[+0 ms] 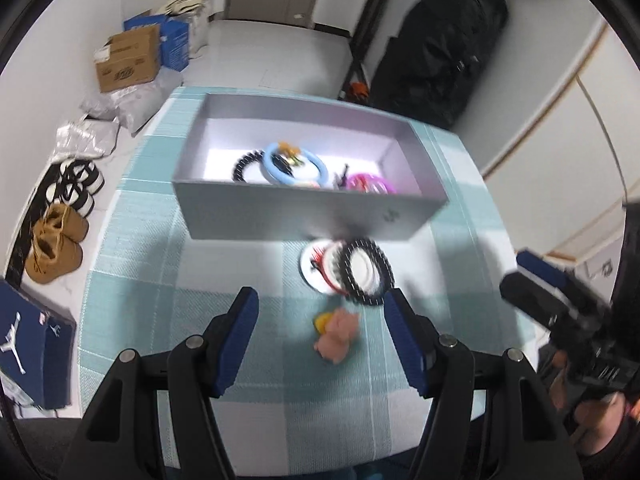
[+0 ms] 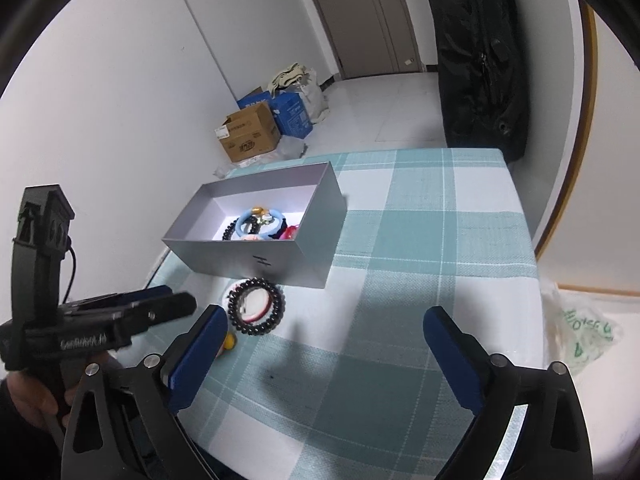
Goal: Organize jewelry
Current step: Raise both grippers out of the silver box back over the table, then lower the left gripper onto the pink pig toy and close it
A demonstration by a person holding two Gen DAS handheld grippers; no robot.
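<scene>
A grey open box (image 1: 280, 216) (image 2: 280, 256) stands on the checked tablecloth and holds a blue ring (image 1: 294, 166) (image 2: 242, 226), a black beaded bracelet (image 1: 242, 164) and a pink piece (image 1: 370, 184). In front of the box lie a black coil bracelet (image 1: 380, 276) (image 2: 256, 306) on a white and red ring (image 1: 316, 268). A small pink and yellow charm (image 1: 336, 334) (image 2: 229, 342) lies nearer. My left gripper (image 1: 324, 336) is open, its fingers either side of the charm, above it. My right gripper (image 2: 324, 356) is open and empty over bare cloth, right of the bracelets.
The table's (image 2: 460, 240) edges fall off on the left and far sides. On the floor are cardboard boxes (image 1: 128, 58) (image 2: 250, 132), shoes (image 1: 56, 244) and a blue shoe box (image 1: 32, 352). A black bag (image 1: 440, 52) (image 2: 476, 52) stands behind the table. A plastic bag (image 2: 580, 332) lies at the right.
</scene>
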